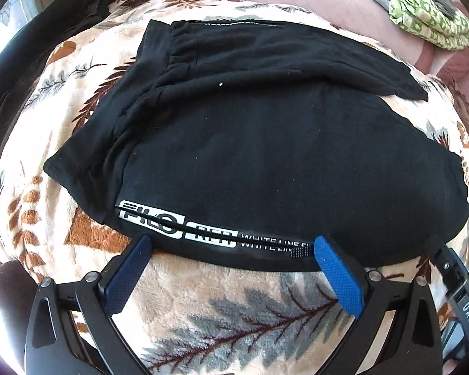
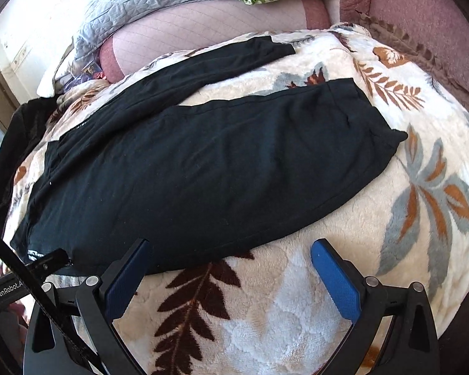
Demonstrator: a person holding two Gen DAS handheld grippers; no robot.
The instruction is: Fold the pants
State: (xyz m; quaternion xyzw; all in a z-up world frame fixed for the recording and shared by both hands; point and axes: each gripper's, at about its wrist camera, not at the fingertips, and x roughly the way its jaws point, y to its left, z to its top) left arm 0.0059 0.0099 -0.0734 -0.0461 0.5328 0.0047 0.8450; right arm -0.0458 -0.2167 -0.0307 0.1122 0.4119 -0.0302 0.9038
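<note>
Left wrist view
- Pants: black pants [image 1: 234,143] are lying flat on a leaf-print fleece blanket [image 1: 222,306], one leg folded over the other; white printed lettering [image 1: 178,223] is running along the near edge.
- Left tool: left tool [image 1: 231,250] is hovering at that near edge, blue fingers [image 1: 334,272] spread wide, gripping nothing; fingertips are just touching the hem.
- Right tool: part of it is showing at the lower right edge [image 1: 456,287].
- Background: a green patterned cloth [image 1: 428,22] is sitting on a pink quilted cover [image 1: 328,3].

Right wrist view
- Pants: pants [image 2: 203,162] are stretching away toward the upper right across the blanket [image 2: 312,312]; a second leg [image 2: 222,65] is lying behind, apart.
- Right tool: right tool [image 2: 228,253] is hanging at the near edge, fingers [image 2: 337,278] spread, empty.
</note>
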